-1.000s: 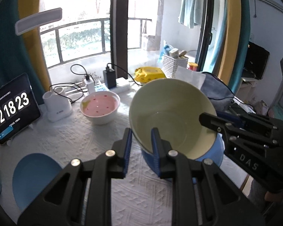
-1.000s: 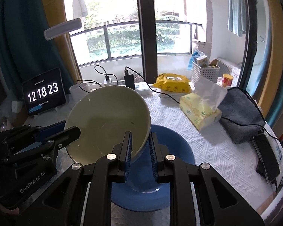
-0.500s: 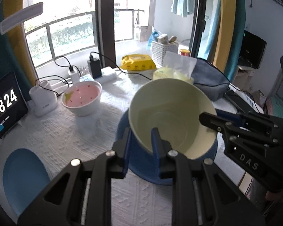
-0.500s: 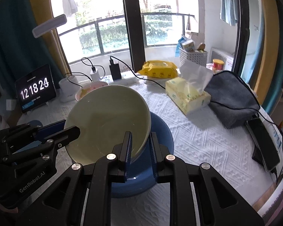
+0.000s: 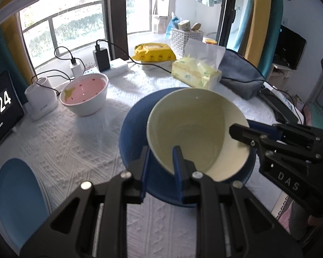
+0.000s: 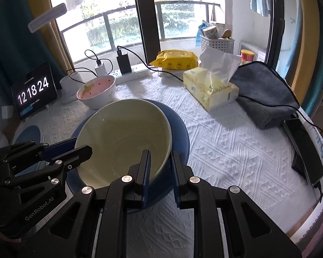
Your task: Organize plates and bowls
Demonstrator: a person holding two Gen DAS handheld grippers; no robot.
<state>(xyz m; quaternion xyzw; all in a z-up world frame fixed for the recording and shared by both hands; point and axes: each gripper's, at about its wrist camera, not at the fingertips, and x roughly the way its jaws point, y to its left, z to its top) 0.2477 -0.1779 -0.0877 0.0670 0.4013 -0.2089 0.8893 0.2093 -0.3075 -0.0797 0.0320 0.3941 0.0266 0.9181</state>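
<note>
Two grippers pinch one cream bowl (image 5: 196, 129) by opposite rims: left gripper (image 5: 160, 163) clamped on the near edge, right gripper (image 6: 159, 167) likewise. Bowl sits tilted over a dark blue plate (image 6: 178, 129) on the white tablecloth (image 6: 226, 146). Pink bowl (image 5: 84, 92) stands apart.

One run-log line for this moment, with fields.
left gripper: shut on cream bowl | right gripper: shut on cream bowl | bowl: tilted above dark blue plate | contact: unclear
</note>
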